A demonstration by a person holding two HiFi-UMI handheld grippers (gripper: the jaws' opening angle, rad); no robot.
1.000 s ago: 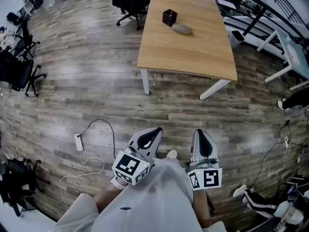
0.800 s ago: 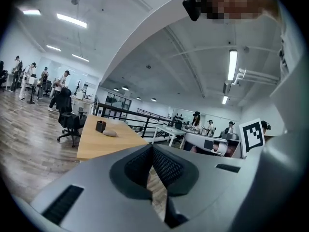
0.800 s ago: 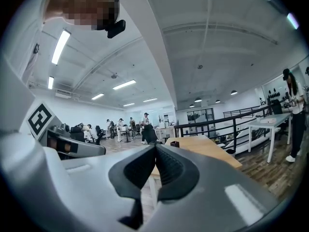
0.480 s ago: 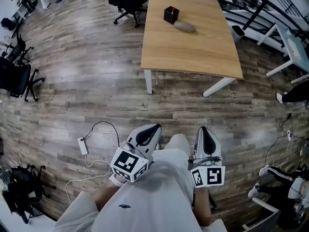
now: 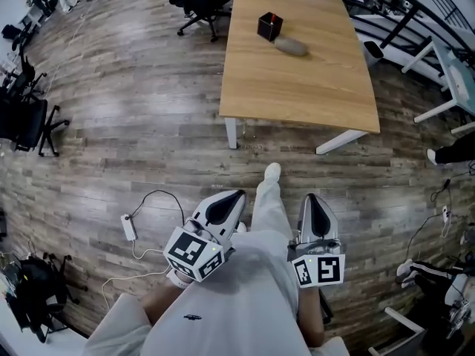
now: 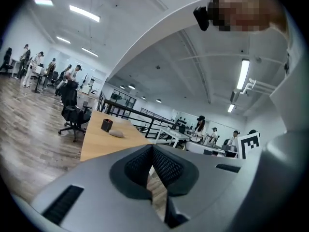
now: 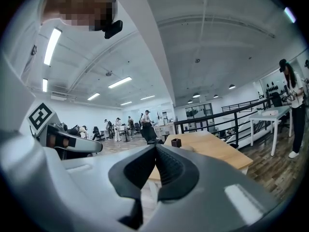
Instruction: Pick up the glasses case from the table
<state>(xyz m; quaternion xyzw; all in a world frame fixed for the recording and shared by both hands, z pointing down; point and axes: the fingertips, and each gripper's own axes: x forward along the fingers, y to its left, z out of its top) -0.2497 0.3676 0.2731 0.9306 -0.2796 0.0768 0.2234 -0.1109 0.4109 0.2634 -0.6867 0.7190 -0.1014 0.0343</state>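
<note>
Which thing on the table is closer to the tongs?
The grey, rounded glasses case, lying flat. The black box stands just beyond it, farther along the table.

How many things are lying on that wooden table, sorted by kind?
grey glasses case: 1
black box: 1
Total: 2
</note>
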